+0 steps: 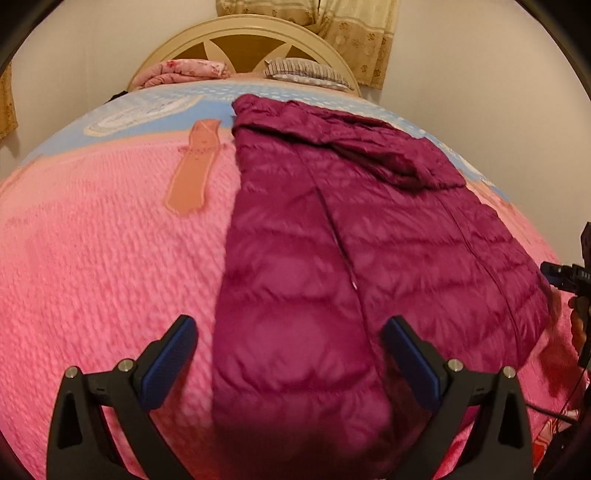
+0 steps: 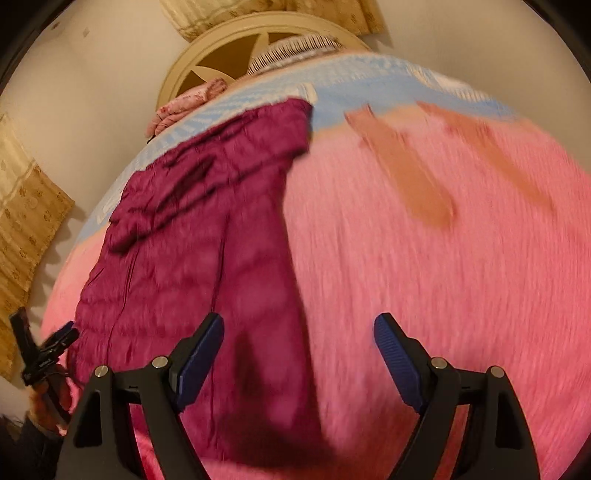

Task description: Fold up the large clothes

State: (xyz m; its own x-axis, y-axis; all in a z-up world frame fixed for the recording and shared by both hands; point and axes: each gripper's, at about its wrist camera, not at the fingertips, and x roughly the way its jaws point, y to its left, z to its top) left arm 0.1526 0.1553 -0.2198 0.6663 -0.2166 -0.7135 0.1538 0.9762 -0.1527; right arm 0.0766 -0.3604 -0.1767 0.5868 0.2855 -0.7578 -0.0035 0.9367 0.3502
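A magenta quilted puffer jacket (image 1: 332,258) lies folded lengthwise on the pink bedspread (image 1: 92,258), its near hem toward me and a sleeve folded across the far end. My left gripper (image 1: 290,332) is open and empty above the jacket's near left edge. In the right wrist view the jacket (image 2: 207,258) lies to the left. My right gripper (image 2: 299,332) is open and empty above the jacket's near right edge and the bedspread (image 2: 443,295). The other gripper shows at the right edge of the left view (image 1: 569,280) and the left edge of the right view (image 2: 44,354).
A cream headboard (image 1: 240,37) stands at the far end of the bed with a pink folded blanket (image 1: 177,72) and a striped pillow (image 1: 306,72). Beige curtains (image 1: 351,29) hang behind. Orange appliqué patches (image 1: 192,173) mark the bedspread. A white wall flanks the bed.
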